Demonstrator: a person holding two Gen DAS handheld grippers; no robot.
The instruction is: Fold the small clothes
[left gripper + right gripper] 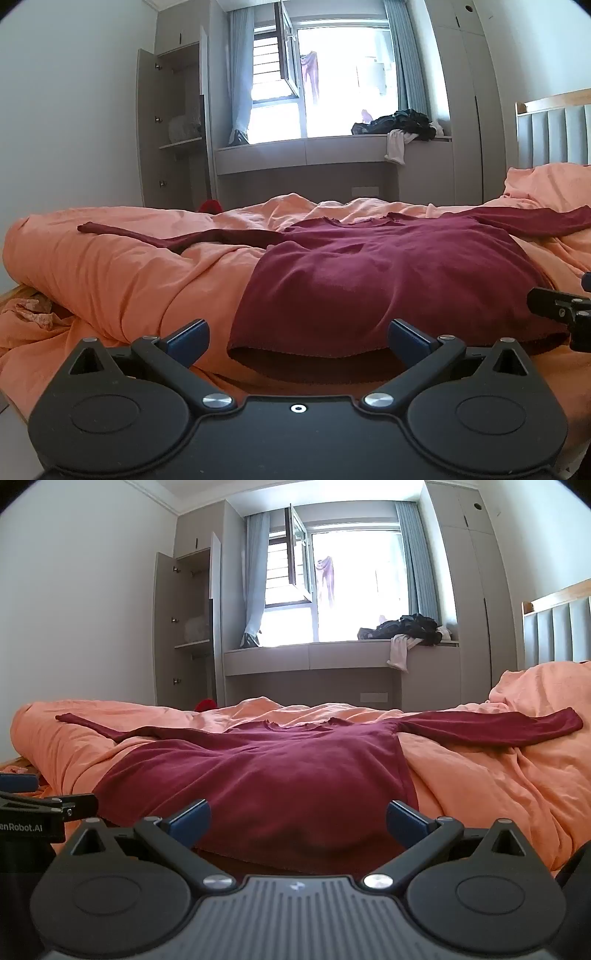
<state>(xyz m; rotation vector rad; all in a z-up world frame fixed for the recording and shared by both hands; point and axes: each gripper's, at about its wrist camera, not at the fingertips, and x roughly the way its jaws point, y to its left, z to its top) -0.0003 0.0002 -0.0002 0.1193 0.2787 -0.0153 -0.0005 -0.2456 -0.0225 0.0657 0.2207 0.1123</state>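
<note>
The maroon top (388, 280) lies flat on the orange duvet (122, 273), sleeves stretched left and right, hem nearest. The left gripper (297, 341) faces the hem's left corner, jaws spread and empty. The right gripper (298, 821) faces its right part, equally near, jaws likewise spread.

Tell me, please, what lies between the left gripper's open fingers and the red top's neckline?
Only the red top's own body, spread over the orange duvet; the left wrist view shows nothing else beyond the left gripper.
</note>
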